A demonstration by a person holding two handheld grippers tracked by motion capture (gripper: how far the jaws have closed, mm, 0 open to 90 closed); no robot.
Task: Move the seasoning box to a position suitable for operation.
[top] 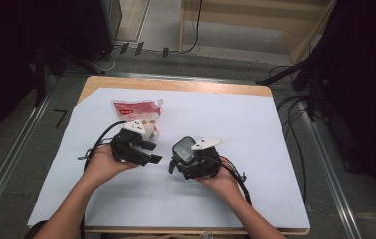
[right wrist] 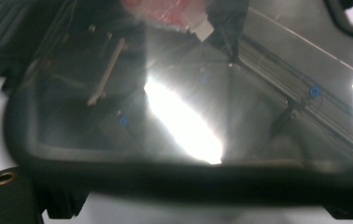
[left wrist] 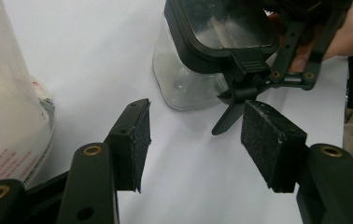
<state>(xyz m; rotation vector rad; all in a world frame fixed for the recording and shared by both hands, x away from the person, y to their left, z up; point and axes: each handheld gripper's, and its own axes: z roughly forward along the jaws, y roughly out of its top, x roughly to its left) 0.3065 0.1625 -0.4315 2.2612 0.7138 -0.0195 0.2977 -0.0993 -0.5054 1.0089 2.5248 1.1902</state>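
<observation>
A clear container [top: 183, 149] with a black-framed lid [left wrist: 226, 23] sits tilted on the white sheet near the middle. My right gripper [top: 176, 167] comes at it from the right and pinches the latch at the lid's edge [left wrist: 247, 63]. In the right gripper view the glossy lid [right wrist: 165, 116] is very close and reflects a lamp. A white pouch with red print [top: 139, 112] lies at the back left. My left gripper [top: 155, 153] hovers just in front of the pouch, open, with bare paper between its pads [left wrist: 135, 140]. It points toward the container [left wrist: 184, 79].
A white paper sheet [top: 255, 129] covers the wooden table [top: 176, 83]. Cables trail from both grippers across the near half. The pouch [left wrist: 6, 116] stands close at the left gripper's left side. Dark stands and cables surround the table on the floor.
</observation>
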